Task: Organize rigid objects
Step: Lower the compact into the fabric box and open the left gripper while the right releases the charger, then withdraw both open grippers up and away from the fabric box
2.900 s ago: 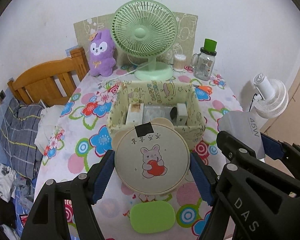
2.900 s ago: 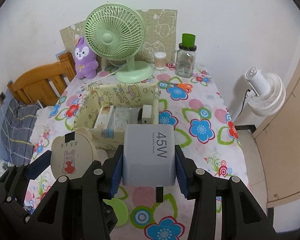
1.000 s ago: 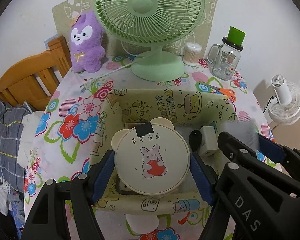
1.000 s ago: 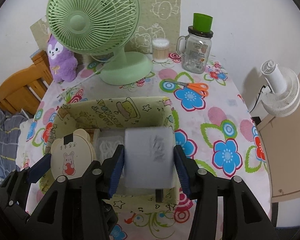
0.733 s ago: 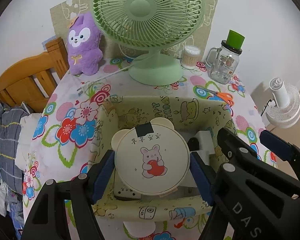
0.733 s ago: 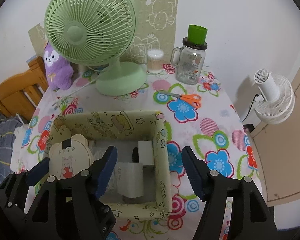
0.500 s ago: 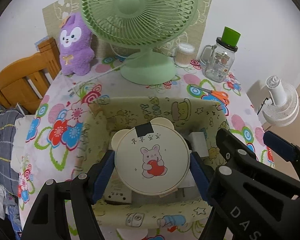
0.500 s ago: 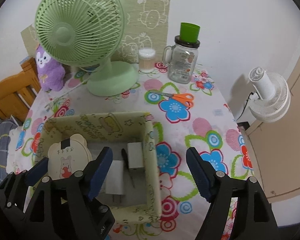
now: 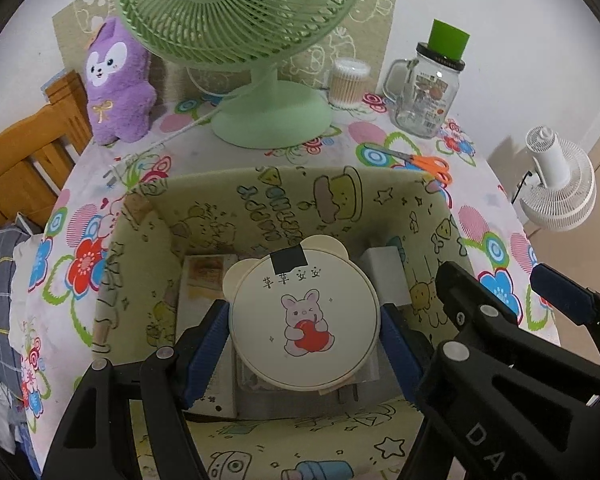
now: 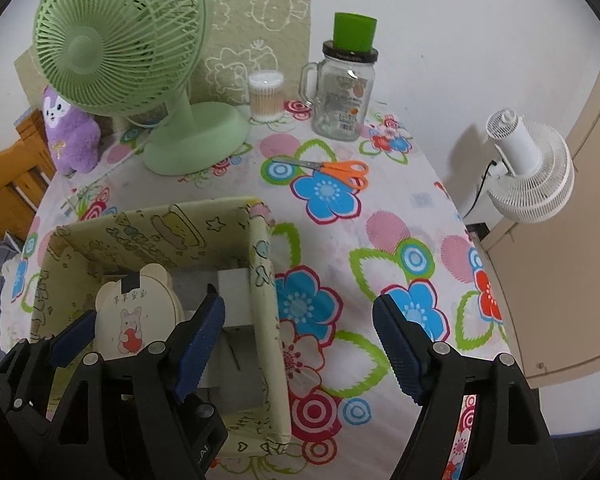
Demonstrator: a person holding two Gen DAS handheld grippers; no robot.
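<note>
A round cream bear-eared case (image 9: 304, 300) with a rabbit picture is clamped between the blue pads of my left gripper (image 9: 302, 320). It hangs low inside the yellow cartoon-print box (image 9: 284, 204), above several flat items. The grey charger (image 10: 238, 364) lies on the box floor, and in the left wrist view only its prongs (image 9: 346, 392) show beneath the case. A white adapter (image 9: 384, 276) stands by the box's right wall. My right gripper (image 10: 300, 312) is open and holds nothing. One of its fingers is inside the box and the other is over the tablecloth.
Behind the box stand a green desk fan (image 9: 240, 12), a purple plush (image 9: 116, 80), a cotton-swab tub (image 9: 348, 80) and a glass jar with a green lid (image 9: 428, 84). Orange scissors (image 10: 332, 170) lie on the floral cloth. A white fan (image 10: 528, 168) stands past the table's right edge.
My right gripper opened and the grey charger dropped into the box; that gripper then shifted right across the box wall. My left gripper carried the round case forward and lower into the box.
</note>
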